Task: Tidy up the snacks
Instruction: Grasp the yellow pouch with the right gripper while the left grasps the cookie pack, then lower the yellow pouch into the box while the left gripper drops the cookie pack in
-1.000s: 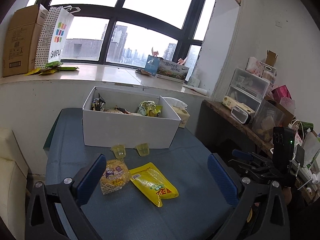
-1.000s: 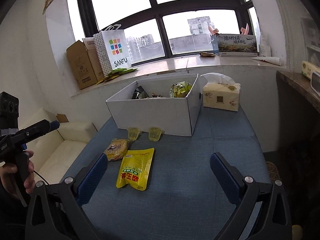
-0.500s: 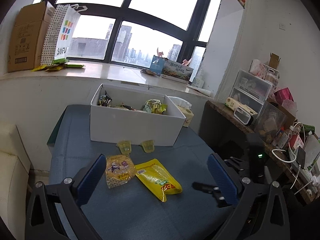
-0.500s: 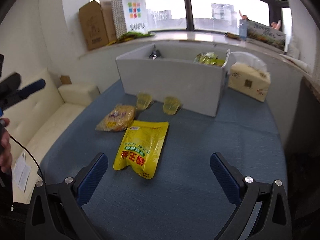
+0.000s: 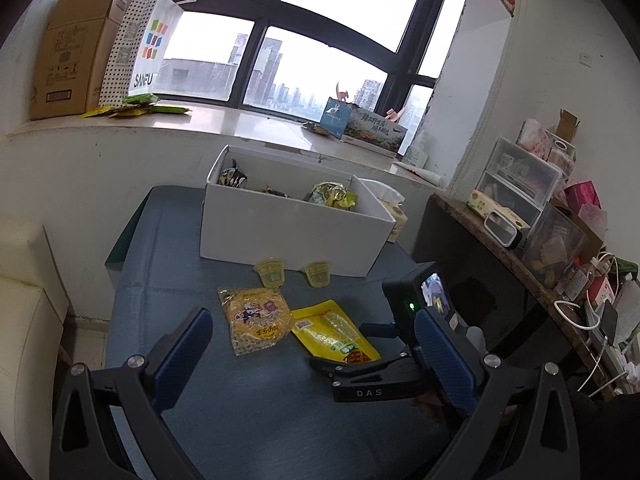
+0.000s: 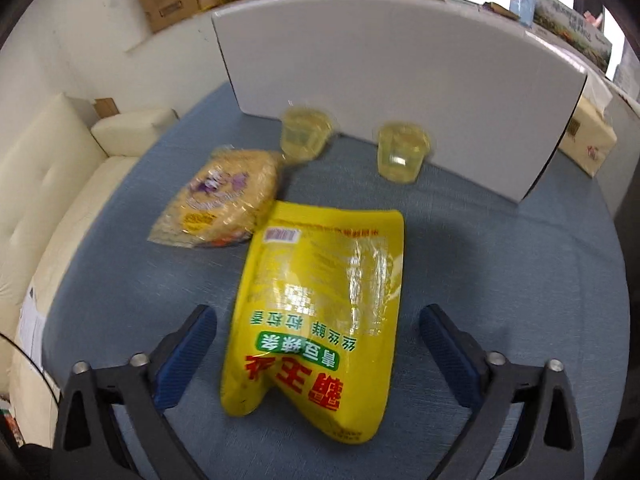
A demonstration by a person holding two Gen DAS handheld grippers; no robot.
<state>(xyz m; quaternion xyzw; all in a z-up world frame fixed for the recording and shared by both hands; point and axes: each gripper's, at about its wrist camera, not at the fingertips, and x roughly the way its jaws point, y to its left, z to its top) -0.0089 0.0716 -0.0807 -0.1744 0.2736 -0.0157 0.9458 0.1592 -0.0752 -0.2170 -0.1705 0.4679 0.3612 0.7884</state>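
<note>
A: How is the right gripper set?

B: It is tilted down over the yellow pouch. The near end of the pouch is seen between the two blue pads, and a strip of blue cloth is left showing on each side, so no pad is pressed on it. The jaws are being closed, but nothing is clamped.

A: What is seen beyond those jaws?

B: The noodle packet is laid just past the left pad, its corner touching or slightly overlapped by the far end of the pouch; which one cannot be told. Two jelly cups are placed farther ahead, close to the wall of the white box. Whether the box is touched by them cannot be told.

A: And the left gripper?

B: Its jaws are held wide apart and nothing is gripped. The packet is seen ahead between its pads, well clear of both. The pouch is seen ahead toward the right pad, with the right gripper's black fingers lowered at its near end.

A: Where are the sorted snacks?

B: A few wrapped snacks are seen inside the box, straight ahead of the left jaws, beyond the cups. A tissue pack is set at the box's right end.
</note>
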